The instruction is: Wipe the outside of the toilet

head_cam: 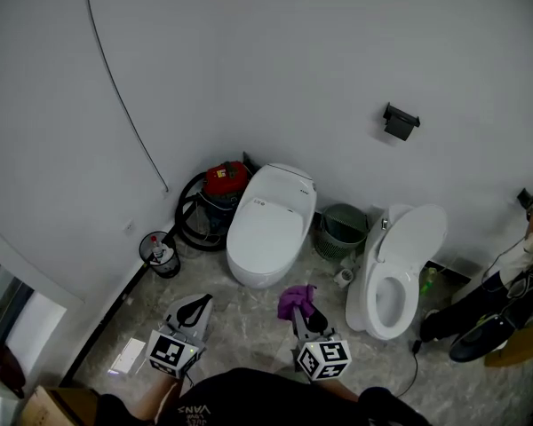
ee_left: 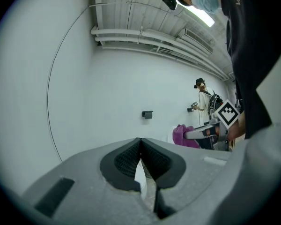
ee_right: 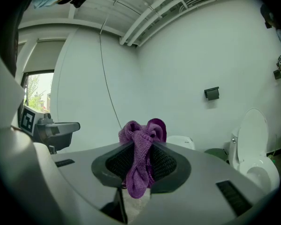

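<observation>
You had two toilets before you: one lid-down toilet (head_cam: 268,229) and, to its right, one lid-up toilet (head_cam: 393,278). You carried two grippers, the left gripper (head_cam: 195,305) and the right gripper (head_cam: 304,312), and one purple cloth (head_cam: 295,298). One green basket (head_cam: 342,229) stood just right of the lid-down toilet. One red vacuum cleaner (head_cam: 224,179) and one small black bin (head_cam: 160,254) stood to its left. One black wall fitting (head_cam: 400,121) was mounted above and to its right.

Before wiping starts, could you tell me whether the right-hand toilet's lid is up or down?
Up: the right-hand toilet's lid stands raised, and its open bowl shows in front of it.
</observation>
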A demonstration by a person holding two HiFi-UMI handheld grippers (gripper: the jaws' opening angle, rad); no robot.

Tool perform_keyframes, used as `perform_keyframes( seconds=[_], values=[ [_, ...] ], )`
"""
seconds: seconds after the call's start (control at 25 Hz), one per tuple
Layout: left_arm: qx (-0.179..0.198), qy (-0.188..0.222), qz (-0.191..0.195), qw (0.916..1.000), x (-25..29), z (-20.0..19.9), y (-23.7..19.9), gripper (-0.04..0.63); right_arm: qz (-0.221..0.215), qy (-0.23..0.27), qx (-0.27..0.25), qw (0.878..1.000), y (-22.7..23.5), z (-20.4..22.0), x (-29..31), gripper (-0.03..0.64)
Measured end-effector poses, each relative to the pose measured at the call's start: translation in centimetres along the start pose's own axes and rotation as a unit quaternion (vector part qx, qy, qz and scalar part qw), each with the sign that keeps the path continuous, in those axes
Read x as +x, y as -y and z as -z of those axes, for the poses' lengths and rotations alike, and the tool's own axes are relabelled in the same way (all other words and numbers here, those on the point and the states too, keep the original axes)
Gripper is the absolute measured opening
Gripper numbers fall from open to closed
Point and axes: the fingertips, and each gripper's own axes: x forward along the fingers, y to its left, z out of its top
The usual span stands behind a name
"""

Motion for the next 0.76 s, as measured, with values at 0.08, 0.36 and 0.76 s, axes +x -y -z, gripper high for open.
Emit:
perform_keyframes(
  seconds=[0.08,0.36,0.76],
  values=[
    [-0.003,0.001,-0.005,1.0,-0.2,0.0,-0.1,0.006,0.0,0.002,0.002,1.0,-0.1,0.0,0.0,0.098],
    [-0.011,0.0,-0.009,0.9999,-0.2,0.5,0.3,0.006,-0.005,0.001,0.006,1.0,-0.1,0.0,0.3,0.098],
    [-0.02,-0.005,-0.007,0.9998,0.4,1.1,0.6,0.006,-0.003,-0.006,0.009,1.0,0.5,0.3,0.9,0.097]
  ],
)
